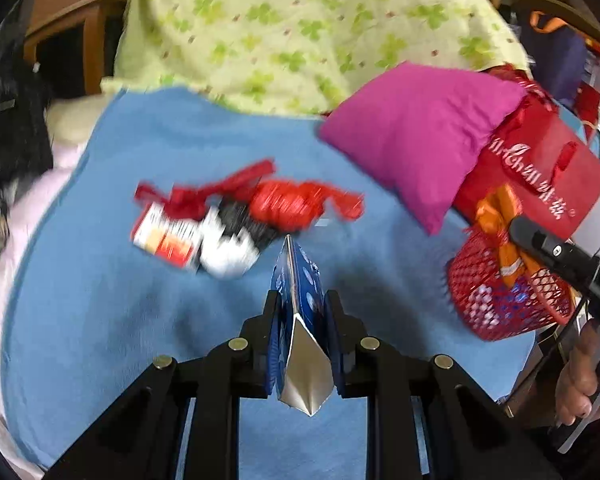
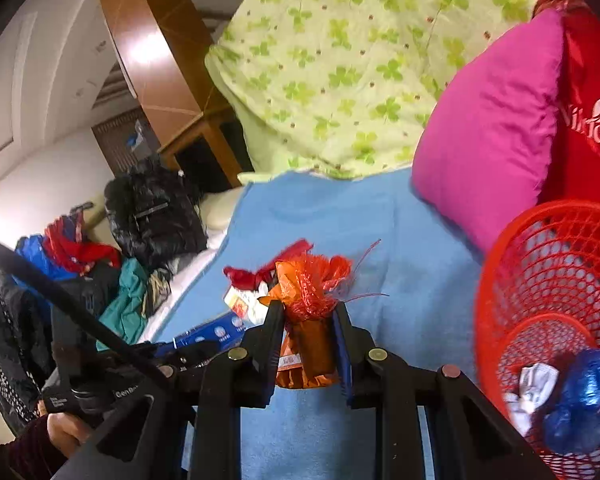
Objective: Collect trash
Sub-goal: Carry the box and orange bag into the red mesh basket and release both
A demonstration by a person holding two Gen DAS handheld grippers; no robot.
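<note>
My left gripper (image 1: 300, 300) is shut on a blue foil wrapper (image 1: 298, 276) with a silver inside, held edge-up above the blue blanket (image 1: 140, 300). Beyond it lies a blurred pile of trash (image 1: 228, 216): red wrappers, a red-and-white carton, a black-and-white packet. My right gripper (image 2: 308, 308) is shut on an orange packet (image 2: 308, 352) wrapped in red netting. In the left wrist view that right gripper (image 1: 514, 232) hangs with the orange packet (image 1: 500, 216) over the red mesh basket (image 1: 492, 308). The basket (image 2: 548, 264) holds crumpled blue foil (image 2: 580, 404) and white paper.
A magenta pillow (image 1: 420, 136) and a red shopping bag (image 1: 540, 176) lie behind the basket. A green clover quilt (image 1: 300, 32) is heaped at the back. Clothes and a black jacket (image 2: 156, 212) are piled left of the blanket, near a wooden headboard (image 2: 156, 40).
</note>
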